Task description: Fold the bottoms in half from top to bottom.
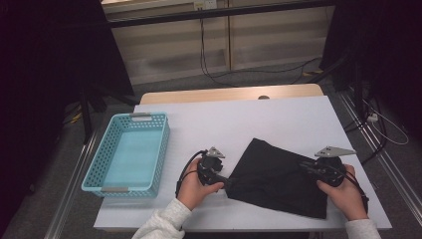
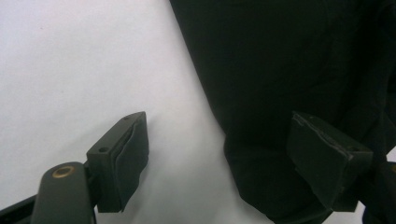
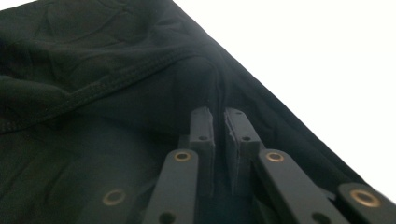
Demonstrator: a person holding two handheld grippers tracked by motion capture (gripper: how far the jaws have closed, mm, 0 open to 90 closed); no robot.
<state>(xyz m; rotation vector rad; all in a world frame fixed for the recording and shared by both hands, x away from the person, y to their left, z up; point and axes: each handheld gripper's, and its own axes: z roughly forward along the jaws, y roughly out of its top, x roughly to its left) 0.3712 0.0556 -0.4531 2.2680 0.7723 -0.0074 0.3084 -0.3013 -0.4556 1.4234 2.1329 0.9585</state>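
Note:
A black cloth [image 1: 278, 179] lies flat and slightly wrinkled on the white table [image 1: 278, 119], toward the front right. My left gripper [image 1: 230, 181] is at the cloth's left corner. In the left gripper view it [image 2: 222, 158] stands open, one pad on bare table and the other over the black cloth [image 2: 280, 70], with the cloth's edge between them. My right gripper [image 1: 306, 167] rests on the cloth's right part. In the right gripper view its jaws [image 3: 219, 126] are nearly together, pinching a raised ridge of the black cloth [image 3: 93, 93] near a stitched hem.
A light blue perforated basket [image 1: 161, 149] stands empty on the table's left side. The table's far half is bare white. Dark stands and cables [image 1: 209, 59] lie on the floor beyond the table.

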